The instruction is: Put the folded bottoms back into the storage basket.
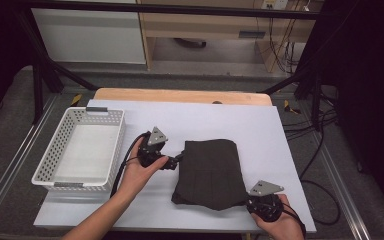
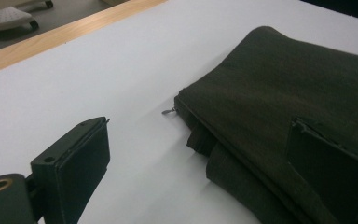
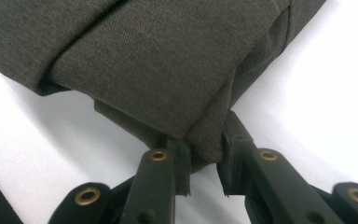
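The right gripper was clamped on the near right corner of the folded dark-olive garment, whose long axis ran away from the person, while the open left gripper apparently sat just beside its left edge.

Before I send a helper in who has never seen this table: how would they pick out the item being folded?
On the white table top, look right of the perforated white basket, near the middle. There lies a dark olive folded garment, the one soft, dark thing on the sheet. The right gripper pinches its near corner, the left gripper stands open at its left edge, and a small zipper pull pokes out there.
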The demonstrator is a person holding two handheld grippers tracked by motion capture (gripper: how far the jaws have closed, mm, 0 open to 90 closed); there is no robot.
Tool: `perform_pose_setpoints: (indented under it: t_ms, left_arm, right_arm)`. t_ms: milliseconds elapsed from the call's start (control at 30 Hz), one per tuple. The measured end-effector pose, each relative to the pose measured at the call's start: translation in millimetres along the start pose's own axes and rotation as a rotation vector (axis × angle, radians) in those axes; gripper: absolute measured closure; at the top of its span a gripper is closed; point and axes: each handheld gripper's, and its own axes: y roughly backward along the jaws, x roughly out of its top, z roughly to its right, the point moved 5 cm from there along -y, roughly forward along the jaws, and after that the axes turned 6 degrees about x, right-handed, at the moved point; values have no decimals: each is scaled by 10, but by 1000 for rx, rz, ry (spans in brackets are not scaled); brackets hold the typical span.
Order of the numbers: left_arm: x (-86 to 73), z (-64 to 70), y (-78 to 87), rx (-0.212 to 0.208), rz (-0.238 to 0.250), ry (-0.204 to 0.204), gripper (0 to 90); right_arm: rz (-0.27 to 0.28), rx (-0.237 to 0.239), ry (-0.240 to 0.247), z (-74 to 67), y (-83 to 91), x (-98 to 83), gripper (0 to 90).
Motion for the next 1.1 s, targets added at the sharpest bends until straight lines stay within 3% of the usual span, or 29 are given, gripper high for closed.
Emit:
perform_pose_setpoints:
  t_ms: [67,233,300,433,633,1000,1100]
  left_arm:
    - [18,10,-29,-6,2,11,65]
    - [71,25,-88,-4,-5,-7,66]
    - [100,12,-104,14,9,5,70]
    - [125,14,-160,11,21,31,78]
    - [135,-23,-253,16,6,35,78]
    - [146,-27,-441,-12,-20,59,81]
    - [161,-25,-495,-12,-32,48,84]
  right_arm:
    - [2,-1,-1,4,0,2,778]
    - [-4,3,2,10,9,7,785]
    - [-1,-1,3,14,19,10,787]
    - [-5,-6,9,10,24,13,789]
    - [-3,-9,5,17,31,10,788]
    - [-7,-2,4,14,-3,-6,782]
    - [-6,-2,1,13,-4,-6,779]
